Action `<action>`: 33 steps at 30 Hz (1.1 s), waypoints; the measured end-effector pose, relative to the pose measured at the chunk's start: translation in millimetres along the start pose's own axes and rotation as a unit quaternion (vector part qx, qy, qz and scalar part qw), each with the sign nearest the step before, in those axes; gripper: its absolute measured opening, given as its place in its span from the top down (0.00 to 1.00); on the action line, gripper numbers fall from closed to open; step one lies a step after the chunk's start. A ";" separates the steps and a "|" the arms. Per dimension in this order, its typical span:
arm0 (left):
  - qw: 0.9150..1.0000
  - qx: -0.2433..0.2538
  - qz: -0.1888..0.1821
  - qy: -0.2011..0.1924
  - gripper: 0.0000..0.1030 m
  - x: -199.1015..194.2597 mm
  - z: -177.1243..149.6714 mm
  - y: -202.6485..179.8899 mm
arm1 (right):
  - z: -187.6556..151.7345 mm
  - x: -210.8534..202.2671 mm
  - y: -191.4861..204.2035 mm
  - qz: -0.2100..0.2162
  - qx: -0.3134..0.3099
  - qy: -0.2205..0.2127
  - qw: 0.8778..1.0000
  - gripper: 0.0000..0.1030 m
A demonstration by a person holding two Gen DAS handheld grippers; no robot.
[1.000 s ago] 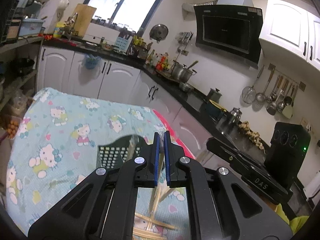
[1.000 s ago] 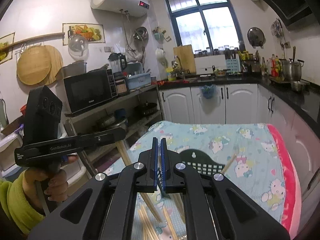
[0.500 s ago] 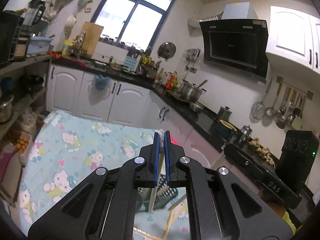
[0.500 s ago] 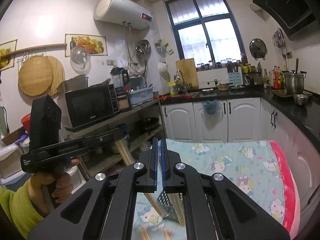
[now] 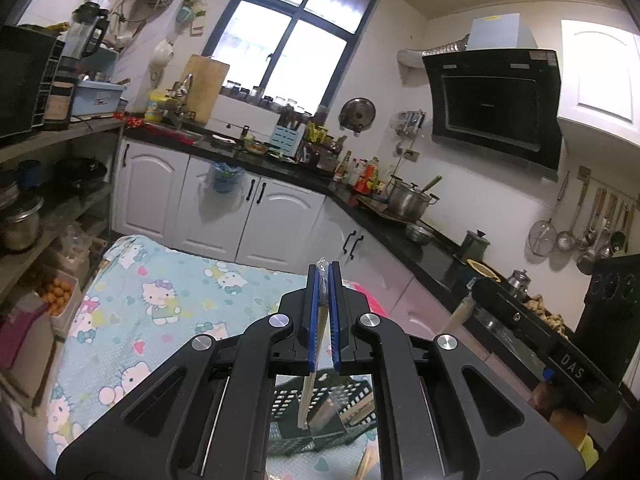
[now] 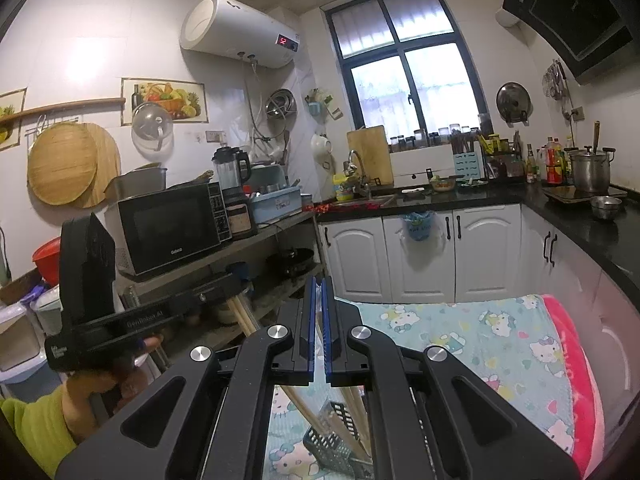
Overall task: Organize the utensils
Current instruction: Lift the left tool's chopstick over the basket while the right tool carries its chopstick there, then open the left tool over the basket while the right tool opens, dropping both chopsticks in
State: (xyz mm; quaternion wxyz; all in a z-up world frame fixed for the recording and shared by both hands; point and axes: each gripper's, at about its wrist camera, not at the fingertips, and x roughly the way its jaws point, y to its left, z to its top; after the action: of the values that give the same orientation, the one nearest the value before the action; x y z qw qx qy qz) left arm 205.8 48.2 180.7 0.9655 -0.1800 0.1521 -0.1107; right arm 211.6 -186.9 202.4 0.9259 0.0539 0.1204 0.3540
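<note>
Chopsticks (image 5: 309, 392): one pair pinched in each claw, both held above the black basket (image 5: 320, 412) on the table (image 5: 160, 320).

Left claw (image 5: 325, 276) jaws nearly closed on a wrapped pair; the sticks hang down between the blue pads, lower ends over the basket's perforated wall. Right claw (image 6: 317, 280) also clamped narrow on a pair (image 6: 356, 404) whose ends drop toward the basket (image 6: 332, 448) rim; whether they touch it can't be told. From the right wrist view the left claw's sticks (image 6: 244, 316) slant down behind the right claw body, mid-length hidden. Basket mostly blocked by claw frames in both views; contents unclear. More chopsticks on the cloth (image 5: 366, 464), cut off at the frame's lower edge. Yellow-green sleeve (image 6: 36, 428) at the left unit's handle.
</note>
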 end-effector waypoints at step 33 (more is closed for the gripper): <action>0.999 -0.029 0.019 0.025 0.51 19.7 -59.0 28.8 | -71.4 38.9 -39.9 -0.074 0.054 0.049 0.995 0.64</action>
State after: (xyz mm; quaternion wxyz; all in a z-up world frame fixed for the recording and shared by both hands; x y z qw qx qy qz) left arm 208.9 50.6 112.2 0.9577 -0.2022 0.1828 -0.0920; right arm 246.6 -189.5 118.9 0.9383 0.0774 0.1884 0.2795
